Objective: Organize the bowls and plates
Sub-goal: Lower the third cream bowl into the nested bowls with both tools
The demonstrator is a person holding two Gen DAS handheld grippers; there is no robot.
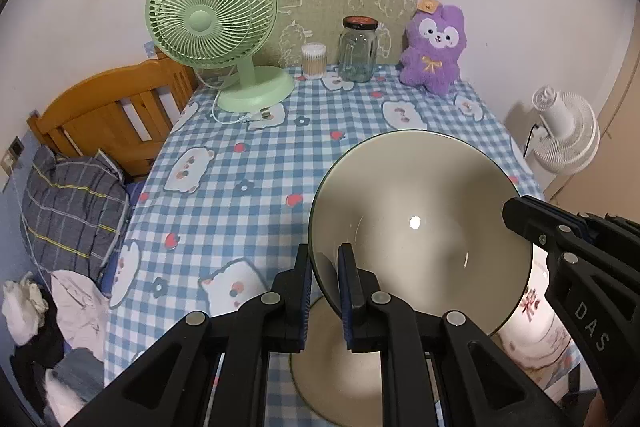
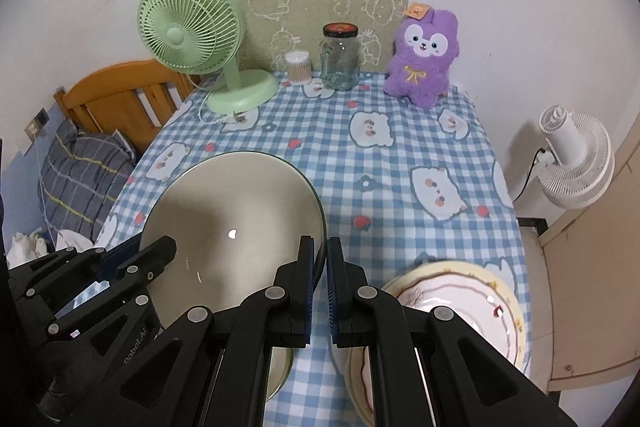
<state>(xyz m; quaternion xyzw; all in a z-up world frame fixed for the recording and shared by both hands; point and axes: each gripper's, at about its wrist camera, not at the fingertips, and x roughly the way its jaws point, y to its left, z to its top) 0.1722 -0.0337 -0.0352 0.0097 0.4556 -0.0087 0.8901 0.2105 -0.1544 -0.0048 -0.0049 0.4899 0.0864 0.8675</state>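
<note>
A wide beige bowl (image 1: pixel 420 227) with a dark rim hangs above the checked tablecloth, held from both sides. My left gripper (image 1: pixel 324 259) is shut on its left rim, one finger inside and one outside. My right gripper (image 2: pixel 318 247) is shut on the bowl's (image 2: pixel 232 219) right rim; in the left wrist view the right gripper (image 1: pixel 516 215) reaches in from the right. The left gripper (image 2: pixel 164 245) shows at the bowl's left edge in the right wrist view. Under the bowl lies a second beige dish (image 1: pixel 336 379), mostly hidden. A pink-patterned plate (image 2: pixel 460 307) rests on the cloth at the near right.
Along the far wall stand a green fan (image 1: pixel 212 23), a tub of cotton swabs (image 1: pixel 314 61), a glass jar (image 1: pixel 358 51) and a purple plush toy (image 1: pixel 434 51). A wooden bed frame (image 1: pixel 112 115) and bedding lie left of the table; a white fan (image 2: pixel 572 163) is on the right.
</note>
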